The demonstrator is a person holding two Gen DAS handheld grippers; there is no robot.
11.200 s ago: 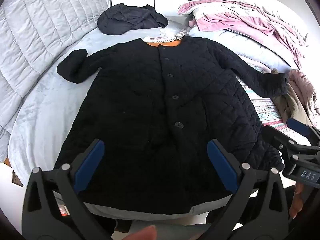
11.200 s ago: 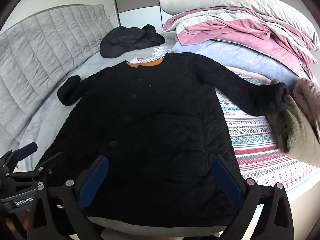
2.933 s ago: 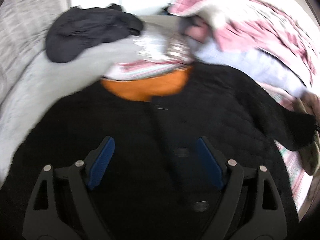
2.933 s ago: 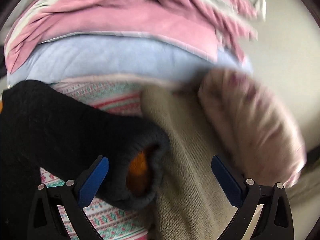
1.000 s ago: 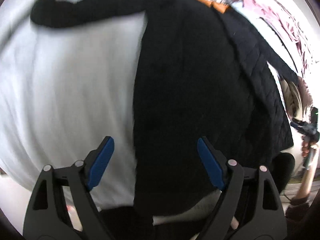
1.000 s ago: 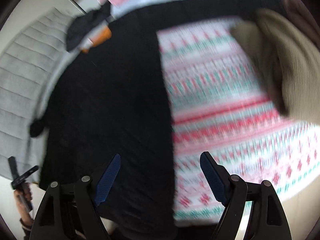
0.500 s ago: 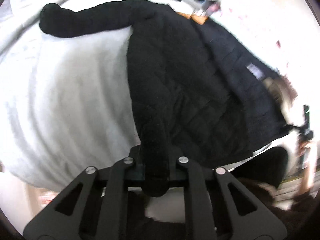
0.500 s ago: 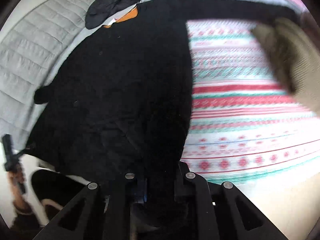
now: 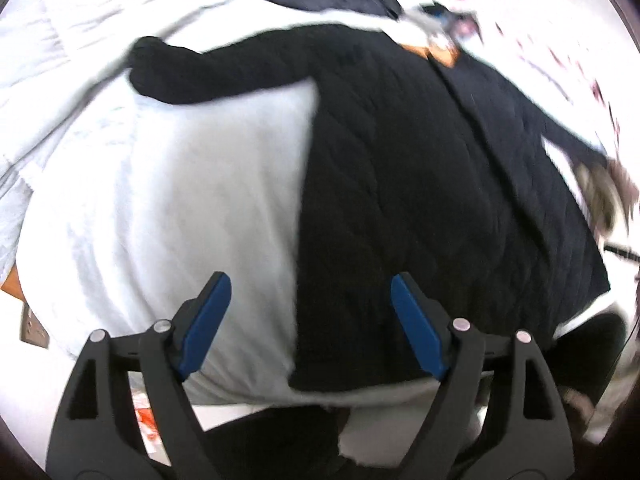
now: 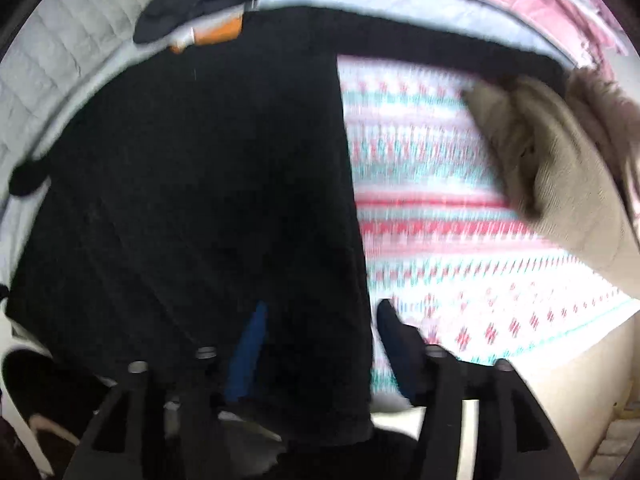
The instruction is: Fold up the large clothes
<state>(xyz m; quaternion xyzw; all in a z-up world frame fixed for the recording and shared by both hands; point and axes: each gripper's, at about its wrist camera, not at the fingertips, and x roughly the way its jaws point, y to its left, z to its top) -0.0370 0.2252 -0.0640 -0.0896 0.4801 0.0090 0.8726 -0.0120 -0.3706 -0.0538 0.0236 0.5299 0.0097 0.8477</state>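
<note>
Hem first: the black quilted coat (image 9: 420, 184) lies flat on the bed (image 9: 180, 200) just ahead of both tools, its bottom edge at the mattress lip, and that edge is where things could slip. Your left tool (image 9: 308, 320) has just been opening and now stands spread wide, nothing between its blue pads; the coat's left side edge runs up between them, below and clear of them. Your right tool (image 10: 316, 344) has also just been opening, and the coat's right hem corner sits between its fingers without either pad visibly pressing it, though blur makes that hard to confirm. If you pull away fast, cloth may drag with a pad and ruck the hem or tip it over the bed's edge. Further out, the left sleeve (image 9: 208, 68) and right sleeve (image 10: 440, 48) stretch sideways; a body fold made now would likely trap them crooked. Beyond the right sleeve, the beige garment (image 10: 560, 168) crowds the striped blanket (image 10: 440, 208) and could snag the cuff.
</note>
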